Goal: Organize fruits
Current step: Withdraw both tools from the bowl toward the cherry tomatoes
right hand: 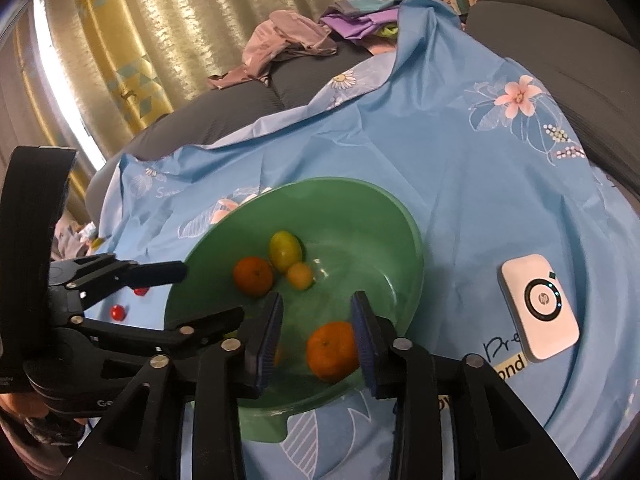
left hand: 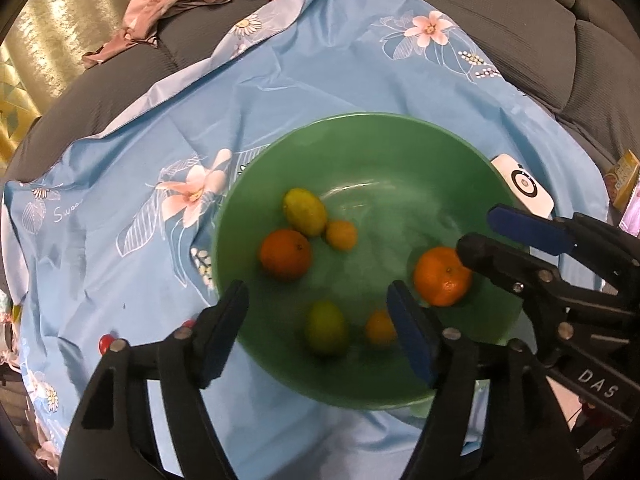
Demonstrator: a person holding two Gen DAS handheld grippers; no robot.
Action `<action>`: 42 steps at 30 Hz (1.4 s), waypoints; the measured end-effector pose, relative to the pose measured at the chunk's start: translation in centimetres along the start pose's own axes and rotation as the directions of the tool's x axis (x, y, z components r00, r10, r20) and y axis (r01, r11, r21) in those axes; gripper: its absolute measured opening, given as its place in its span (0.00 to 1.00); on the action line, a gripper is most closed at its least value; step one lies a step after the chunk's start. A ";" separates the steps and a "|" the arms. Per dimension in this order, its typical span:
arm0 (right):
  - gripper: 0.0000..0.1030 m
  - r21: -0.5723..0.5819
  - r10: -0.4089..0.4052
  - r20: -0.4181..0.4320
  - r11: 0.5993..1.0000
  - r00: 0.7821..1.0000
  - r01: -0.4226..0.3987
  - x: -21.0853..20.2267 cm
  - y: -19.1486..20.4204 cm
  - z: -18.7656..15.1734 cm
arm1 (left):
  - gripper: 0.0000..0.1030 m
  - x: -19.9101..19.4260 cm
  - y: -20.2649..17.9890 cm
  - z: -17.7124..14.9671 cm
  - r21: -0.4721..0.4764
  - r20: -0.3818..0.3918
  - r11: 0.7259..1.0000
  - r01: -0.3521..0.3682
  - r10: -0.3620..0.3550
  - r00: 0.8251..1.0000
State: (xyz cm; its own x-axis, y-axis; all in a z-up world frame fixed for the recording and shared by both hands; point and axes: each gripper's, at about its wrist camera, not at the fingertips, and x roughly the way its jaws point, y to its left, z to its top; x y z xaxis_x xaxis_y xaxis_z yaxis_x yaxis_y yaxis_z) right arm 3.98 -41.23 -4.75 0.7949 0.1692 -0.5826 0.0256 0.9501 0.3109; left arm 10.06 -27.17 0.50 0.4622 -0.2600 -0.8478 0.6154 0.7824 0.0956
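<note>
over the green bowl, both grippers hang above loose fruit

over the green bowl (left hand: 360,136) the left hand-held gripper (left hand: 316,312) stands wide, nothing between its blue pads; below it lie a blurred green fruit (left hand: 325,327) and a small orange fruit (left hand: 380,326), the latter partly hidden by the right-hand finger; farther in sit a yellow-green fruit (left hand: 305,211), a small yellow fruit (left hand: 341,234) and a darker orange (left hand: 285,253), clustered and touching or nearly so; a bright orange (left hand: 442,276) rests apart from them near the bowl's right wall.

the right hand-held gripper (right hand: 316,340) stands narrower, jaws parted; in its own view the bright orange (right hand: 331,350) shows between the pads, close against the right one, yet the left wrist view shows that gripper's fingers above and beside the fruit, so no grip is seen.

the bowl sits on a blue floral cloth (left hand: 340,72) spread over a grey sofa (left hand: 500,12); a white device (right hand: 538,306) lies on the cloth just beside the bowl; two small red fruits (right hand: 118,312) lie on the cloth at the bowl's other side.
</note>
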 end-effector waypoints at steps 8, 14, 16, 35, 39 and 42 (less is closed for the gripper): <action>0.41 0.003 -0.005 0.007 1.000 1.000 0.005 -1.0 0.3 0.0 | 0.86 -1.4 0.7 -0.7 -0.024 0.020 0.999 -0.028 0.028 0.999; 0.46 0.002 -0.006 0.015 1.000 1.000 0.006 -2.0 0.8 -0.2 | 0.93 -2.8 1.3 -1.8 -0.067 0.035 0.998 -0.011 0.013 0.999; 0.46 -0.003 -0.006 0.018 1.000 1.000 0.006 -2.4 1.1 -0.3 | 0.99 -3.5 1.8 -2.3 -0.093 0.049 0.996 0.007 -0.003 0.999; 0.47 -0.068 -0.005 0.049 0.998 0.999 0.008 -6.1 4.6 -1.0 | 0.99 -15.3 6.3 -6.6 -0.296 0.417 0.915 0.274 -0.134 0.899; 0.47 -0.103 0.003 0.049 0.995 0.999 0.002 -6.7 6.2 -1.3 | 0.99 -18.3 8.0 -8.2 -0.337 0.514 0.874 0.351 -0.142 0.846; 0.47 -0.128 0.015 0.042 0.992 0.999 -0.009 -6.8 7.3 -1.5 | 0.99 -19.8 9.2 -9.8 -0.368 0.570 0.845 0.387 -0.124 0.813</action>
State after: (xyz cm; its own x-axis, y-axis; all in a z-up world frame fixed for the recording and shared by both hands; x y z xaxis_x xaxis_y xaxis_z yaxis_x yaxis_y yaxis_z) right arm -2.17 -35.05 0.32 0.8203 0.1718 -0.5456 -0.0593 0.9742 0.2176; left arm 0.29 -9.30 13.08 0.6630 -0.6305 -0.4037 0.4638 0.7692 -0.4396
